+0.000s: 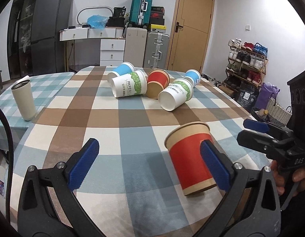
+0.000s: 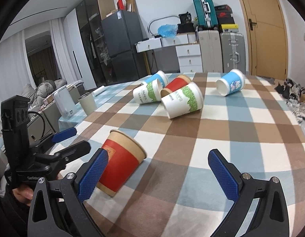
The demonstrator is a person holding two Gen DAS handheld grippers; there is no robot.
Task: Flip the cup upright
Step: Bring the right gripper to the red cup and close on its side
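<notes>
A red paper cup with brown rims [image 1: 190, 158] stands mouth up on the checked tablecloth [image 1: 116, 118], leaning slightly. It also shows in the right wrist view [image 2: 120, 165]. My left gripper [image 1: 148, 165] is open; its right finger is beside the cup's side and its left finger is far off. My right gripper [image 2: 158, 175] is open; its left finger lies next to the cup. The other gripper shows at each view's edge. Neither gripper closes on the cup.
Several paper cups lie on their sides further back: white-green ones [image 1: 130, 86] [image 1: 175, 96], a red one [image 1: 157, 83] and blue ones [image 1: 120, 71] [image 1: 192, 77]. A metal tumbler [image 1: 24, 100] stands at the left. A white kettle [image 2: 64, 103] stands beyond it.
</notes>
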